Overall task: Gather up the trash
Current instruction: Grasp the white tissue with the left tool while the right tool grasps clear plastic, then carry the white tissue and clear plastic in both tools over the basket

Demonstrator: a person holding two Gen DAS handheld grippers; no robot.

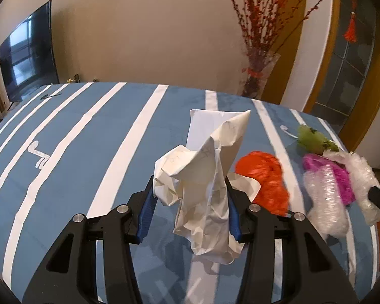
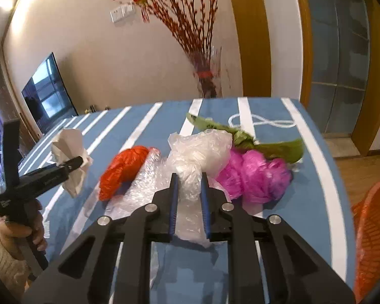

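My left gripper [image 1: 190, 185] is shut on a crumpled white paper [image 1: 207, 177], held above the blue striped tablecloth [image 1: 101, 152]; the same paper [image 2: 68, 157] and gripper show at the left of the right wrist view. My right gripper [image 2: 188, 178] is shut on a clear plastic bag [image 2: 197, 152], which bulges above the blue pads. On the cloth lie an orange plastic wad [image 2: 124, 169], a magenta plastic wad [image 2: 253, 174], a green leaf scrap [image 2: 240, 136] and clear bubble wrap [image 2: 141, 185]. In the left wrist view these are the orange wad [image 1: 263, 177], the magenta wad [image 1: 339, 174] and the clear plastic [image 1: 326, 202].
An orange mesh basket [image 2: 372, 233] stands off the table's right edge. A vase with red branches [image 2: 205, 76] is behind the table's far edge. A television [image 1: 27, 53] hangs on the left wall. A person's hand in a knit sleeve [image 2: 7, 243] holds the left gripper.
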